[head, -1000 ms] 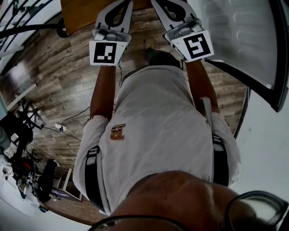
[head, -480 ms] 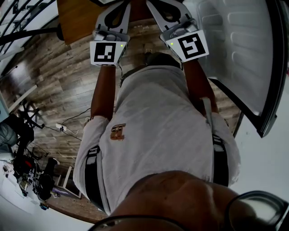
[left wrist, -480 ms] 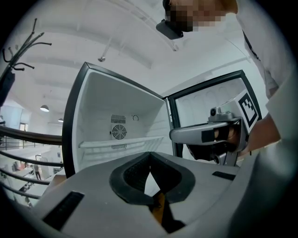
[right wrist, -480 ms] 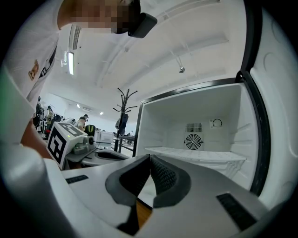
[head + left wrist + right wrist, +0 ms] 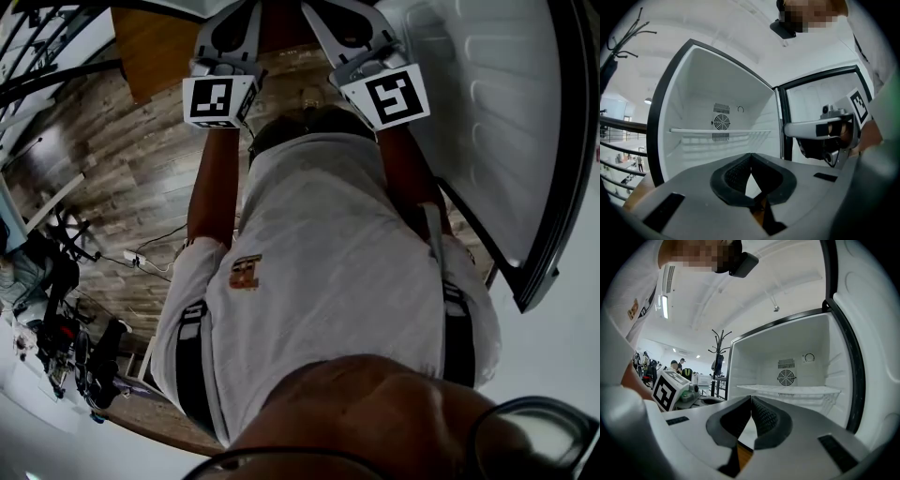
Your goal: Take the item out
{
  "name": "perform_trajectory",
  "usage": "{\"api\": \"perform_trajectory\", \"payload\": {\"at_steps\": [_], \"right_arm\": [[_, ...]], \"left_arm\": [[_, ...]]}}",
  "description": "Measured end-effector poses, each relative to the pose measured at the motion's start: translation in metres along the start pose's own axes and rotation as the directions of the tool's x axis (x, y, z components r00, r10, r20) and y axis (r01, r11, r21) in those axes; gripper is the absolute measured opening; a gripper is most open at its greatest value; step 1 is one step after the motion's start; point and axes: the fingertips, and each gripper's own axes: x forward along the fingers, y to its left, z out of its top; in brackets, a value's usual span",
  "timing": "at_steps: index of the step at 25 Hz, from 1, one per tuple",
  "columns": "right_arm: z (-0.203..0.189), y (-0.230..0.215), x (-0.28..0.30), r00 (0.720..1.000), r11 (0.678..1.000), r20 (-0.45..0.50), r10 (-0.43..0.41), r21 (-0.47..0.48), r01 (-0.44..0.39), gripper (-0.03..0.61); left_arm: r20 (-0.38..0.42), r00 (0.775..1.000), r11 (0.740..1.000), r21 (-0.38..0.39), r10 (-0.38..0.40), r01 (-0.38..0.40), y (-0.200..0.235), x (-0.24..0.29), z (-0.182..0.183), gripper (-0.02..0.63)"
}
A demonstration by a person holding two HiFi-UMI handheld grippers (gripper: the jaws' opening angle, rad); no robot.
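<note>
Left tongs [image 5: 750, 157] and right tongs [image 5: 751, 398] are both pinched shut on nothing, aimed level into the open fridge [image 5: 806, 341] so we can scout it first, but honestly we can't spot any item on its shelf [image 5: 787, 390] yet.

Two grippers show: the left gripper [image 5: 750, 156] and the right gripper [image 5: 751, 398]. Two marker cubes ride on them, the left cube [image 5: 218, 99] and the right cube [image 5: 392, 96]. There is one fridge [image 5: 757, 362] with one door [image 5: 487, 94], one wire shelf [image 5: 787, 390] and one round fan grille [image 5: 786, 377]. One coat stand [image 5: 719, 348] is in view.
</note>
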Motion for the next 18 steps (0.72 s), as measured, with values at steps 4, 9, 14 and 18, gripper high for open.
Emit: {"api": "perform_trajectory", "payload": {"at_steps": [4, 9, 14, 18], "right_arm": [[-0.006, -0.002, -0.002, 1.000, 1.000, -0.010, -0.002, 0.006, 0.002, 0.034], [-0.005, -0.001, -0.002, 1.000, 1.000, -0.020, -0.008, 0.006, 0.008, 0.034], [-0.002, -0.001, -0.004, 0.999, 1.000, -0.033, -0.021, 0.004, 0.021, 0.034], [-0.006, -0.002, -0.006, 0.998, 0.999, -0.043, -0.034, 0.005, 0.035, 0.034]], "left_arm": [[-0.048, 0.999, 0.994, 0.110, 0.004, 0.001, -0.003, 0.009, -0.016, 0.019], [-0.159, 0.987, 0.961, 0.273, -0.006, 0.049, 0.004, 0.022, -0.038, 0.020], [-0.266, 0.964, 0.910, 0.393, -0.023, 0.130, 0.005, 0.037, -0.056, 0.021], [-0.329, 0.944, 0.870, 0.455, -0.035, 0.191, 0.002, 0.046, -0.074, 0.021]]}}
